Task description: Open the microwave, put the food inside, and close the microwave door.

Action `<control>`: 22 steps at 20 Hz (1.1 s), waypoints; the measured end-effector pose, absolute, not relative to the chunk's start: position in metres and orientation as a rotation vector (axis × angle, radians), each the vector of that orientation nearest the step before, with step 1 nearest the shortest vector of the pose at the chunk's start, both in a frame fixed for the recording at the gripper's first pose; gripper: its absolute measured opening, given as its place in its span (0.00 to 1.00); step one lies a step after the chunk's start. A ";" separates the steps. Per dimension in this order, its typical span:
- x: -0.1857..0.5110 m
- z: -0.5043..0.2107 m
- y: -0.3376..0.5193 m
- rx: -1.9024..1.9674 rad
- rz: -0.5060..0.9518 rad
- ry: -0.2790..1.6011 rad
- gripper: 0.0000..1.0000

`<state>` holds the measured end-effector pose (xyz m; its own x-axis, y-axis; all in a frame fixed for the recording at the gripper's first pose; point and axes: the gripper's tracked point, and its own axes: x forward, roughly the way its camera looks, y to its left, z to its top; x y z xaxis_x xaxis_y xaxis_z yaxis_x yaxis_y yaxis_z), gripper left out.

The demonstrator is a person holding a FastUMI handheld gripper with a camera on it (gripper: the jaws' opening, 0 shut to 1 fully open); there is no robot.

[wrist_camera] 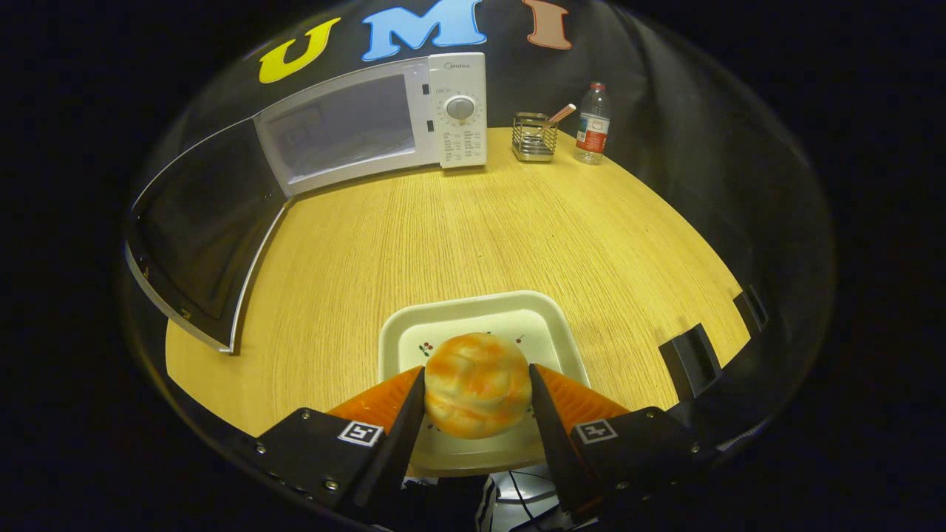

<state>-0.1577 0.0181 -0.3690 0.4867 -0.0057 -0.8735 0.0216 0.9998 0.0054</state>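
Observation:
A round orange-and-cream bun [477, 384] sits between the two fingers of my gripper [477, 390], which press on it from both sides. The bun is over a square cream plate [443, 318] with small cherry prints, lying on the wooden table [480, 229] just ahead of the fingers. I cannot tell whether the bun touches the plate. Far across the table stands a white microwave [458, 111] with its door [199, 236] swung wide open toward me on the left, showing the pale cavity [340, 129].
To the right of the microwave stand a wire basket [534, 137] with a stick in it and a plastic water bottle [593, 124]. Black clamps [691, 360] grip the table's near right edge. A broad stretch of bare wood lies between plate and microwave.

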 end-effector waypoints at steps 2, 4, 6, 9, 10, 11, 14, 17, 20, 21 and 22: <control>-0.153 -0.358 0.027 0.033 -0.021 1.026 0.79; -0.147 -0.349 0.037 0.052 -0.021 0.989 0.79; -0.141 -0.338 0.050 0.074 -0.011 0.952 0.79; -0.123 -0.318 0.071 0.130 0.023 0.889 0.79; -0.115 -0.311 0.076 0.140 0.033 0.867 0.79; -0.106 -0.306 0.082 0.148 0.045 0.847 0.79; -0.077 -0.287 0.100 0.180 0.086 0.781 0.79; -0.049 -0.273 0.119 0.185 0.126 0.721 0.79; -0.020 -0.262 0.138 0.210 0.160 0.666 0.79; -0.012 -0.261 0.145 0.224 0.169 0.655 0.79; -0.003 -0.261 0.151 0.240 0.175 0.646 0.79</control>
<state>-0.0033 0.1512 -0.2609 0.7853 0.2353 -0.5727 -0.0867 0.9576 0.2746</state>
